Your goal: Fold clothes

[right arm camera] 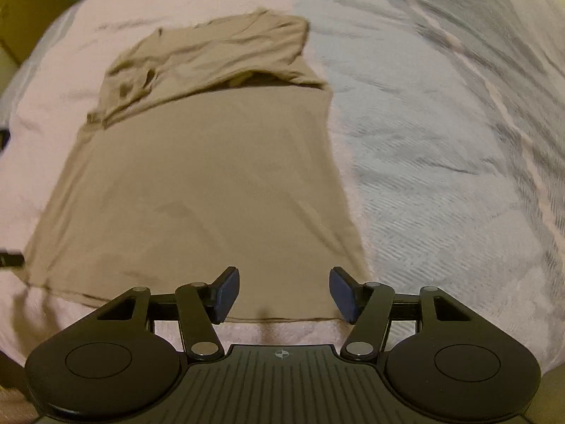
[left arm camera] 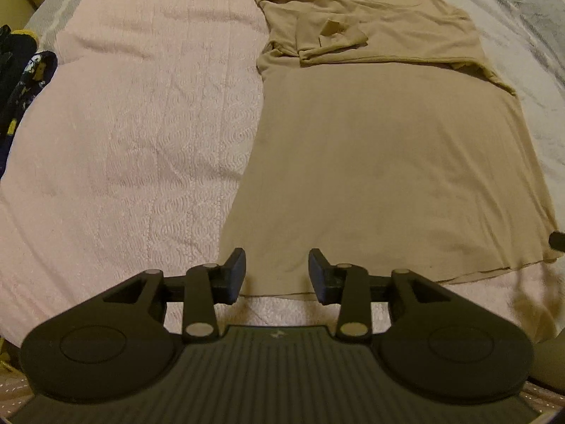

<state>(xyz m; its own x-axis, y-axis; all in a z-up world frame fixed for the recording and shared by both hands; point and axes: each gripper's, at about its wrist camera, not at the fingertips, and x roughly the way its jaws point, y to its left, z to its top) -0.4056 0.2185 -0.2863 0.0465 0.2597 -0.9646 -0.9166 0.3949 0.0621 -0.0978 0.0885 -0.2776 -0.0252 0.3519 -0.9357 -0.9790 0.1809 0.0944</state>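
Over shirt point(left arm camera: 388, 176) hem: left tongs point(left arm camera: 277, 275), right tongs point(right arm camera: 284, 295) both spread wide, gripping nothing.

A bed point(left arm camera: 123, 123), its cover pink at frame left and grey at right, carries a tan T-shirt point(left arm camera: 388, 162) spread flat, sleeves folded inward at the upper centre.

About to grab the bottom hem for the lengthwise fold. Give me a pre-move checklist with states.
1. Left tongs open: ok.
2. Right tongs open: ok.
3. Both tongs empty: ok.
4. Tan T-shirt body flat on the pink bedspread: ok.
5. Sleeves folded in over the chest: ok, though rumpled.
6. Bottom hem lies between the right tongs' fingers: ok; height above the cloth: cannot tell.
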